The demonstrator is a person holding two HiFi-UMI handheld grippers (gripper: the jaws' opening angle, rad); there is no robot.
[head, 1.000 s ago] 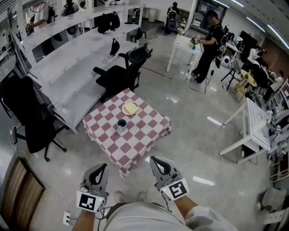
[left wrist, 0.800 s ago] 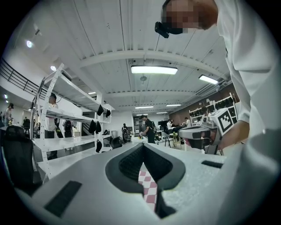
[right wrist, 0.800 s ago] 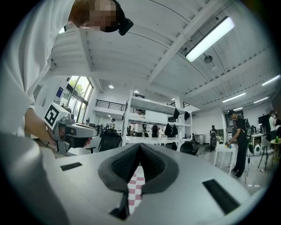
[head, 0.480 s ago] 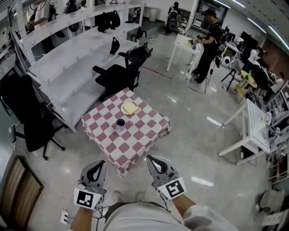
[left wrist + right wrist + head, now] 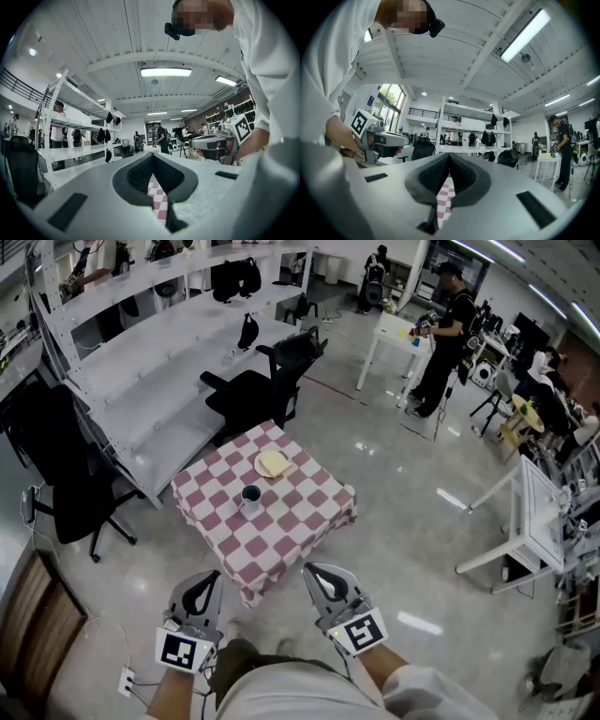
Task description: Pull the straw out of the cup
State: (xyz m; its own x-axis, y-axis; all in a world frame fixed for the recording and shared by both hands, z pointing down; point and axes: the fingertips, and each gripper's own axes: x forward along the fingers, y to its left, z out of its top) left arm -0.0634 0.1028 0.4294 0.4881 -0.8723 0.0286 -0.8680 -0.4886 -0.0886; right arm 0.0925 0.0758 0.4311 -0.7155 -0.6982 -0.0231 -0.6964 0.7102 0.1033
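Observation:
A dark cup (image 5: pixel 250 495) stands near the middle of a small table with a red and white checked cloth (image 5: pixel 281 540). The straw is too small to make out in the head view. Both grippers are held low in front of the person, well short of the table's near corner. My left gripper (image 5: pixel 208 577) is shut with nothing in it, its pads meeting at the tips (image 5: pixel 152 155). My right gripper (image 5: pixel 314 569) is also shut and empty, its pads together (image 5: pixel 449 155). Through each pair of jaws only a strip of checked cloth shows.
A plate with a yellow thing (image 5: pixel 273 464) lies behind the cup. Black office chairs (image 5: pixel 258 390) stand behind the table, another (image 5: pixel 70 484) to its left by white shelving (image 5: pixel 141 381). White tables (image 5: pixel 525 512) and people (image 5: pixel 441 334) are off to the right.
The head view has swung slightly and the person's leg has come forward under the grippers. Both grippers stay shut and short of the table.

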